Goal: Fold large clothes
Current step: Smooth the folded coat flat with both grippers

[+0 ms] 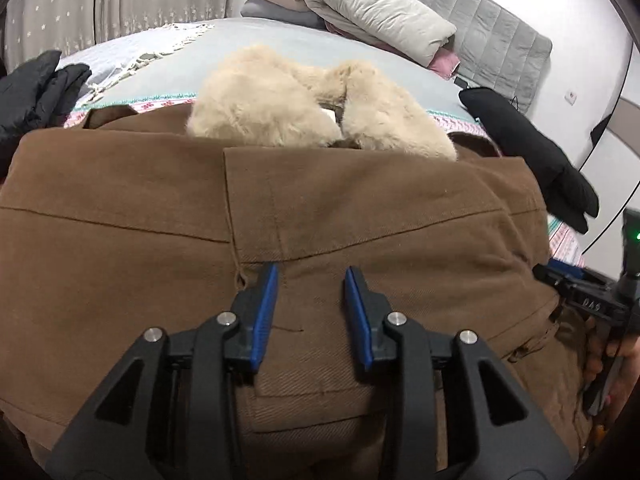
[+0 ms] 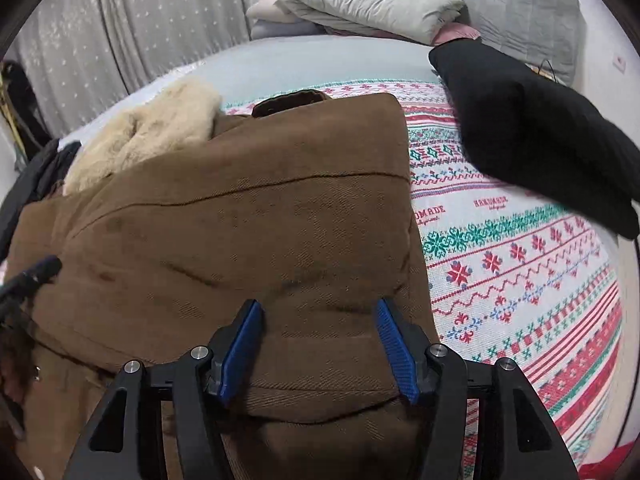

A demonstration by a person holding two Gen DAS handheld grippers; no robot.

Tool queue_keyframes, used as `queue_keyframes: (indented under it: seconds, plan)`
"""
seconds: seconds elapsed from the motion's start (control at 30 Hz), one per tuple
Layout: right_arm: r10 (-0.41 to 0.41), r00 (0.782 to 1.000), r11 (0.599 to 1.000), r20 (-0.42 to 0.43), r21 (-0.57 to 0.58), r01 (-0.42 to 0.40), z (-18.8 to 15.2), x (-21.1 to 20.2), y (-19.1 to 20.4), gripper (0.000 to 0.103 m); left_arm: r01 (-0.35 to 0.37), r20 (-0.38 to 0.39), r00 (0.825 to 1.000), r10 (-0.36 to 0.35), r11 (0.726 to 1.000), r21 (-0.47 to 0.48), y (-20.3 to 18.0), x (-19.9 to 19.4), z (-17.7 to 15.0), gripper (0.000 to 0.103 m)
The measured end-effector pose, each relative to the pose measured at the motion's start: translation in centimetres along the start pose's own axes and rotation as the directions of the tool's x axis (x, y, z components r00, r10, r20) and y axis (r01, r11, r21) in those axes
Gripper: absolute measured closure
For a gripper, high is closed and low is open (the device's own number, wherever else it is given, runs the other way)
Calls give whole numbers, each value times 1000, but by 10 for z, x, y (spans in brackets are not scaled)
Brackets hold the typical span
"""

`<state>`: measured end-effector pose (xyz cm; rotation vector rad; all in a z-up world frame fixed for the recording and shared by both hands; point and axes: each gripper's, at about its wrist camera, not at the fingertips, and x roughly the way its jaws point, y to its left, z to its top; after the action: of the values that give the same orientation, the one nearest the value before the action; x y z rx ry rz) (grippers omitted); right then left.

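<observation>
A large brown coat (image 1: 160,220) with a cream fur collar (image 1: 280,108) lies folded on the bed; it also shows in the right wrist view (image 2: 240,220), with the fur collar (image 2: 148,136) at the far left. My left gripper (image 1: 311,276) is open, its blue pads just above the coat's middle. My right gripper (image 2: 318,308) is open wide above the coat's right part, near its right edge. The right gripper's body (image 1: 600,300) shows at the right edge of the left wrist view.
A patterned knit blanket (image 2: 520,272) covers the bed to the right of the coat. A black garment (image 2: 532,136) lies at the right, another black garment (image 1: 36,92) at the far left. Folded pillows and bedding (image 1: 372,4) are stacked by the grey headboard.
</observation>
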<state>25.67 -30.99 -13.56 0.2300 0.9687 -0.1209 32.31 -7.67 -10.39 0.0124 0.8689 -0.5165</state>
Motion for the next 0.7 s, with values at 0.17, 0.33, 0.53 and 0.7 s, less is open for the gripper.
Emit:
queue_keyframes:
  seconds: [0.17, 0.33, 0.53, 0.7]
  plan:
    - [-13, 1000, 1000, 17, -5, 13, -1, -8, 1, 40, 58, 1, 998, -58, 998, 4, -3, -6, 1, 28]
    - [83, 997, 989, 3, 125, -83, 1, -42, -9, 35, -20, -101, 995, 17, 999, -29, -7, -30, -2, 16]
    - [159, 986, 979, 53, 123, -164, -19, -99, -5, 27, -75, -79, 994, 77, 997, 24, 1, -99, -21, 14]
    - [182, 979, 978, 89, 88, -190, -41, -139, -1, 22, -75, -76, 994, 77, 997, 34, 14, -153, -43, 10]
